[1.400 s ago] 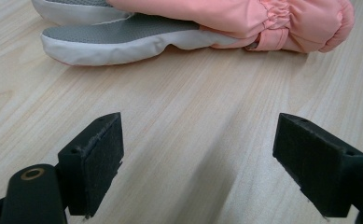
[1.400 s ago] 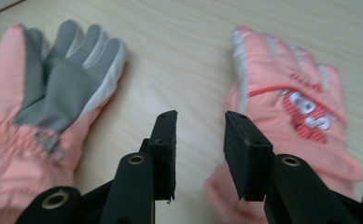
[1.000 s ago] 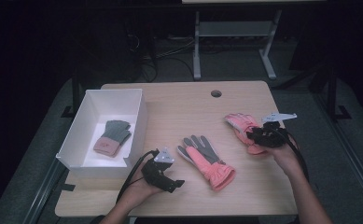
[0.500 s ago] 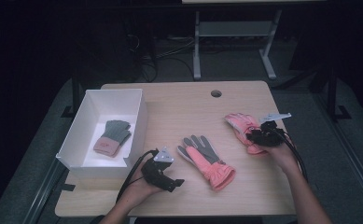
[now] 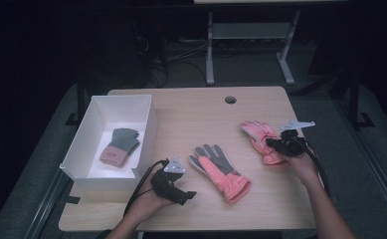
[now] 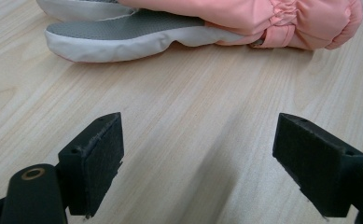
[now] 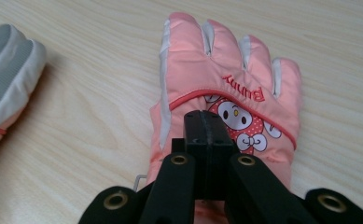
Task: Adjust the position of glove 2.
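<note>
Right gripper (image 5: 275, 144): at about 3 o'clock on the counter (image 5: 191, 114), lying over the pink glove (image 5: 260, 137); its fingers have just been closing and now meet, pads (image 7: 207, 135) pressed flat together over the back of that glove; whether any fabric is pinched between them cannot be told.
Pink glove: back up near the counter's right edge, its finger ends pointing toward 11 o'clock; the word "Bunny" and a cartoon face show on it in the right gripper view (image 7: 226, 84).
Left gripper (image 5: 188, 195): at about 7 o'clock, low over bare wood; its fingers (image 6: 95, 161) stand wide apart and grip nothing.
Second glove (image 5: 221, 172): grey palm up, pink cuff toward 5 o'clock, at the counter's middle, just beside the left gripper.
Box (image 5: 146, 134): white, at 9 o'clock, with a grey and pink glove (image 5: 120, 146) lying inside.
</note>
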{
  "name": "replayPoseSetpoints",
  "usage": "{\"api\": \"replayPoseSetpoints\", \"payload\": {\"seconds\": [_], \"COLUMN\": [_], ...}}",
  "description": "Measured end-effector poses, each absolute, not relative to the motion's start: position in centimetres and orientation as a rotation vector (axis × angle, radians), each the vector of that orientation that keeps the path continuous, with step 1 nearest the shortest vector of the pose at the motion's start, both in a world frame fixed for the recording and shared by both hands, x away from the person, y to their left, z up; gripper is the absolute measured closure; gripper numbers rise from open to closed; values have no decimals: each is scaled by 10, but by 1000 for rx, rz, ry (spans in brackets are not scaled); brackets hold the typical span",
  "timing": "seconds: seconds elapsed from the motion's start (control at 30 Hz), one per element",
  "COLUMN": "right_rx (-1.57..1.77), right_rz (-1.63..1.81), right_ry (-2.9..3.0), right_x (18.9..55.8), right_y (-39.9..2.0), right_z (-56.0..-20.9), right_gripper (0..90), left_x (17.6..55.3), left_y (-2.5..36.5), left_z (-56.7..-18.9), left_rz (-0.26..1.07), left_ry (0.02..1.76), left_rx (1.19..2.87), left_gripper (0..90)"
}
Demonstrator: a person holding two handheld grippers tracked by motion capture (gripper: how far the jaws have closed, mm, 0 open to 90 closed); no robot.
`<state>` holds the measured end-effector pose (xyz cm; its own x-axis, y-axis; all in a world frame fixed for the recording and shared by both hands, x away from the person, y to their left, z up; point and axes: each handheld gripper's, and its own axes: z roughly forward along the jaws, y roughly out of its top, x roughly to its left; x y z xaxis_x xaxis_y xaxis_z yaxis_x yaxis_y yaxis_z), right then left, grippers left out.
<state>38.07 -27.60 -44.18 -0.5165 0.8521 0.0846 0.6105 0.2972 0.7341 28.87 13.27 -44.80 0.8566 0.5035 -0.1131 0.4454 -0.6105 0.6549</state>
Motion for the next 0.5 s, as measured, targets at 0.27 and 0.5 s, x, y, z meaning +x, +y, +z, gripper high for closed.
{"api": "replayPoseSetpoints", "payload": {"seconds": [0.27, 0.5], "right_rx": [1302, 1258], "right_rz": [1111, 1161], "right_ry": [2224, 2195], "right_x": [375, 366], "right_y": [-277, -276], "right_z": [-431, -418], "right_gripper": [900, 900], "left_x": [290, 290], "left_y": [135, 134], "left_z": [-448, -447], "left_rz": [115, 110], "left_ry": [682, 680], "left_rx": [2325, 2327], "left_gripper": [158, 158]}}
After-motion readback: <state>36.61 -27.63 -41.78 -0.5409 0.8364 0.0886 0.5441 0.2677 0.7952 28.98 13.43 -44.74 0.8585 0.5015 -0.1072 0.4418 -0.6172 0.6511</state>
